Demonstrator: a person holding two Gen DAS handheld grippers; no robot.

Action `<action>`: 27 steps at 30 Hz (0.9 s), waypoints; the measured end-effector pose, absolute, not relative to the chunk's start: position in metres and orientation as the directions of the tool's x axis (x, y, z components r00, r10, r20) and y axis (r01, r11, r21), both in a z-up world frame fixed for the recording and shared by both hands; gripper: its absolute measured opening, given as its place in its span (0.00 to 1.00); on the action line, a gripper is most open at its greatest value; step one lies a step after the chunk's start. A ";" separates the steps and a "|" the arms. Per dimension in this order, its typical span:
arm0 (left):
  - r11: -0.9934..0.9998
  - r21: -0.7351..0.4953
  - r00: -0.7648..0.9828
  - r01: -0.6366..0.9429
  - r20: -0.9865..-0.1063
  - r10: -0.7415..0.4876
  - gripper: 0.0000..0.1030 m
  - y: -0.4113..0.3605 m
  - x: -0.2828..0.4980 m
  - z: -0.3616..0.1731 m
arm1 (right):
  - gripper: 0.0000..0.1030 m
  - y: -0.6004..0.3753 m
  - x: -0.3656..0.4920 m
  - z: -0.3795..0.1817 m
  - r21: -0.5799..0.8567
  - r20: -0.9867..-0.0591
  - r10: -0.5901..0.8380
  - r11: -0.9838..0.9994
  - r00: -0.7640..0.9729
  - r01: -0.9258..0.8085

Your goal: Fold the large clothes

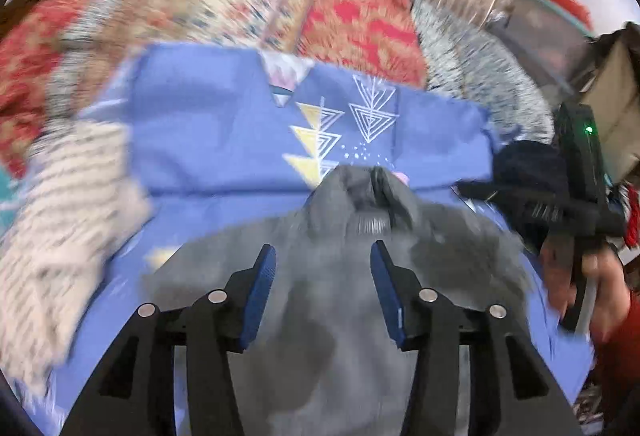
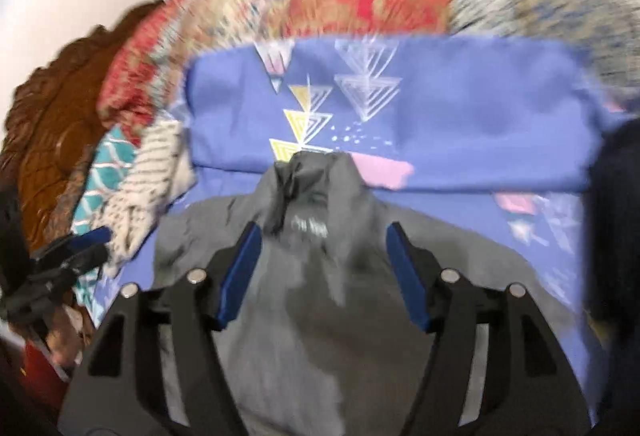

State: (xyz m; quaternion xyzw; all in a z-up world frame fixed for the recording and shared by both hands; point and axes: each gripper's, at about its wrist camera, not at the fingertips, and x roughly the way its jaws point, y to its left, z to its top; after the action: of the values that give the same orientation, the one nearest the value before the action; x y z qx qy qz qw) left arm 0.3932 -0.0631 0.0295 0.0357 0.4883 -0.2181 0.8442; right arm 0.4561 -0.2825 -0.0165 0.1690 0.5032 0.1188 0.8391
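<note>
Grey jacket, collar up, spread on blue bedsheet. Left gripper and right gripper: both spread wide, empty. Advice: pinch matching shoulder edges, fold evenly.

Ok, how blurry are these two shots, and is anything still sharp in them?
Left wrist view: heavy motion smear on the patterned blankets and grey garment; the left gripper stays sharp, its jaws open. Right wrist view: same streaking, worst at the fisheye rim; the right gripper is crisp, and the blue sheet's triangle print is only softened.
</note>
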 end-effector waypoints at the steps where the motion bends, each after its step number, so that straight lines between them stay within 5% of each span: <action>1: 0.905 -0.139 0.415 0.401 -0.853 -0.315 0.68 -0.078 0.414 0.016 | 0.60 -0.277 0.466 -0.026 0.402 -0.812 0.370 0.915 0.451 -0.026; 5: 0.920 -0.141 0.323 0.365 -0.908 -0.268 0.68 -0.119 0.475 -0.048 | 0.60 -0.265 0.497 -0.072 0.352 -0.861 0.324 0.936 0.392 0.000; 7: 0.925 -0.062 0.305 0.374 -0.934 -0.186 0.65 -0.135 0.484 -0.076 | 0.52 -0.271 0.504 -0.088 0.338 -0.876 0.303 0.941 0.374 0.028; 8: 0.929 -0.029 0.303 0.370 -0.941 -0.150 0.57 -0.138 0.486 -0.084 | 0.27 -0.275 0.505 -0.092 0.356 -0.868 0.320 0.934 0.379 0.028; 9: 0.930 -0.036 0.283 0.366 -0.948 -0.148 0.38 -0.139 0.487 -0.090 | 0.08 -0.280 0.503 -0.089 0.383 -0.851 0.340 0.923 0.399 0.029; 10: 0.932 -0.069 0.273 0.357 -0.946 -0.175 0.31 -0.136 0.486 -0.087 | 0.05 -0.283 0.500 -0.084 0.395 -0.837 0.348 0.918 0.421 0.026; 21: 0.874 -0.152 0.486 0.461 -0.781 -0.393 0.26 -0.078 0.309 0.074 | 0.03 -0.267 0.315 0.077 0.301 -0.628 0.377 0.924 0.681 -0.234; 27: 0.826 -0.128 0.466 0.549 -0.773 -0.430 0.26 -0.039 0.159 0.088 | 0.03 -0.230 0.151 0.080 0.170 -0.611 0.361 0.929 0.704 -0.328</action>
State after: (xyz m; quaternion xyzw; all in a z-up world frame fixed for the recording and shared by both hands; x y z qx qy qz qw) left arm 0.1593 -0.0392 0.0882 0.0694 0.4297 -0.2869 0.8534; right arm 0.1514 -0.2303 0.0802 0.0242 0.3361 0.1868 0.9228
